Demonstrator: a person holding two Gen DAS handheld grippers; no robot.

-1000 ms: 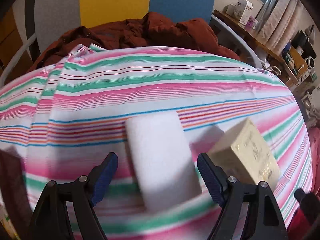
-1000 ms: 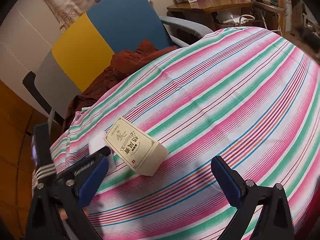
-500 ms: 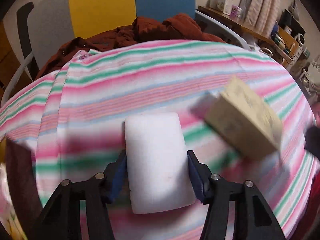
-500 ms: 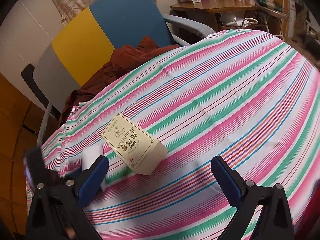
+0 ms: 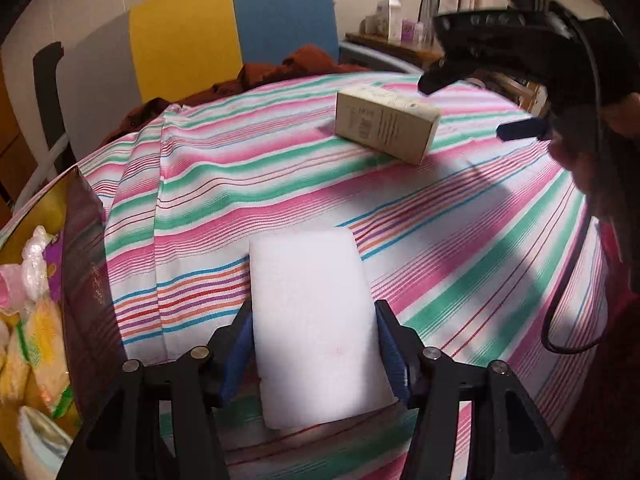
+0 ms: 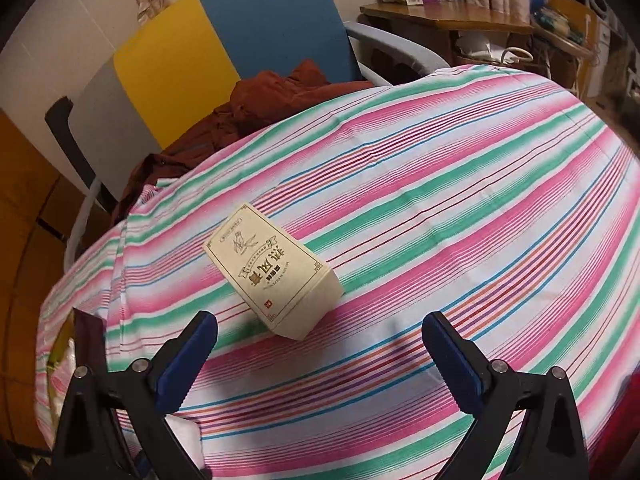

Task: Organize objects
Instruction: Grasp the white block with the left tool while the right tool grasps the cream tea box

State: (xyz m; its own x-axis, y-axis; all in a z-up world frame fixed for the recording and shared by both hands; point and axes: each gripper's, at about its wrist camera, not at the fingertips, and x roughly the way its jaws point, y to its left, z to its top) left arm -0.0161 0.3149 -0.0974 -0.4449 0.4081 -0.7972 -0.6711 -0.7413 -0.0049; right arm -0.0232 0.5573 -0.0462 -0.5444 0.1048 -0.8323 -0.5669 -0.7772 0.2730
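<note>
- The blue-padded fingers (image 5: pixel 240 354) of the left gripper (image 5: pixel 314 354) are pressing against both long sides of a white rectangular foam block (image 5: pixel 316 328), gripping it near its close end.
- The block is sticking out ahead of those fingers, over the pink, green and white striped cloth (image 5: pixel 248 184) covering the bench.
- The fingers (image 6: pixel 452 360) of the right gripper (image 6: pixel 320 360) are standing wide apart, gripping nothing.
- A cream rectangular cardboard box with gold printing (image 6: pixel 274 274) is lying on the cloth just ahead of the right fingers, roughly centred between them, not touching either.
- In the left wrist view this box (image 5: pixel 386 124) is sitting well ahead and to the right of the left fingers.
- A dark-sided open box holding yellow and pink packets (image 5: pixel 86 280) is sitting left of the left fingers.
</note>
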